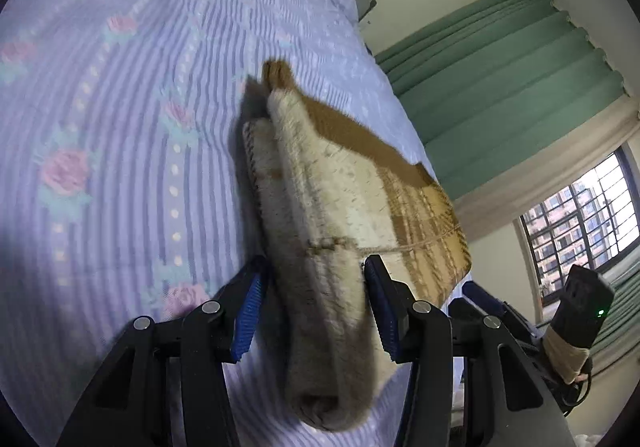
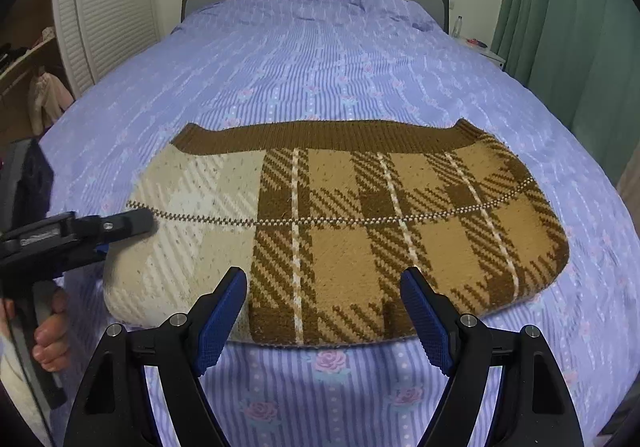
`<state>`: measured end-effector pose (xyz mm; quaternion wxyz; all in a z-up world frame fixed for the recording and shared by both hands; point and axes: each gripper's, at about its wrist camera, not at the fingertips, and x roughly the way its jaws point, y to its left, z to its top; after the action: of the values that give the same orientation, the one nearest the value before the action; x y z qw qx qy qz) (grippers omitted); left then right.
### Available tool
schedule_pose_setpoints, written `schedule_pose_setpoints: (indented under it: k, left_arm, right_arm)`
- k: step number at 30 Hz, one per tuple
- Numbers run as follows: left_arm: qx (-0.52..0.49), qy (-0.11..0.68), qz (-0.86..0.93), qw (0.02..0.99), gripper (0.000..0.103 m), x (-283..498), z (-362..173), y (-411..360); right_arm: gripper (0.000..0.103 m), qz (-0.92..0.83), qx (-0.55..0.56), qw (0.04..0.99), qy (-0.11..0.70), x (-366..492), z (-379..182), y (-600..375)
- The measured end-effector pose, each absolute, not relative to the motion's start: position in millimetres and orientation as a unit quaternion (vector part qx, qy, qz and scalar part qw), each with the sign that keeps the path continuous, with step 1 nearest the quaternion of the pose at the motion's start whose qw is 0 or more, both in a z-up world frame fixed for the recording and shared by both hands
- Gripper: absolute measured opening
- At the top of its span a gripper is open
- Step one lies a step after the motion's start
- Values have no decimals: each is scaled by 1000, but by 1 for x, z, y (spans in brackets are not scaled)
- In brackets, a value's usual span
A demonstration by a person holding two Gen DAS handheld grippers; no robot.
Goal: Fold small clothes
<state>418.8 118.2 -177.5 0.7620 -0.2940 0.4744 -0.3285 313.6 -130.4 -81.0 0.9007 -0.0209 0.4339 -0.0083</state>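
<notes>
The left gripper straddles the cream end of a plaid knit sweater, its blue-padded fingers set either side of the thick rolled edge; whether the pads actually pinch the knit or merely bracket it cannot be told from the left wrist view, which is blurred. The right gripper hovers with its jaws spread wide and empty, just above the near edge of the garment, touching nothing that shows.

The sweater lies on a lavender floral bedspread, toward the near end of the bed, its dark brown ribbed band along the far side. It already appears doubled into a broad, rounded slab: the edges look thick and layered, and no sleeve shows on either side.

By this evidence the first folds seem done, though the piece is still wide. What probably remains is bringing the cream end across toward the tan plaid end to halve it, then squaring the bundle. No other clothes can be made out on the bed.
</notes>
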Motion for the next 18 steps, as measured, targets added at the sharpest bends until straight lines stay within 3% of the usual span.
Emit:
schedule_pose_setpoints:
  k: [14,18]
  left_arm:
    - [-257,478,-392,743,49,433,-191,90]
    - [-295,490,-386,724,34,436,-194,92]
  right_arm:
    - [79,-17,6,904,427,326,-89,-152]
    - [79,-22,22,902,430,326,-91,-163]
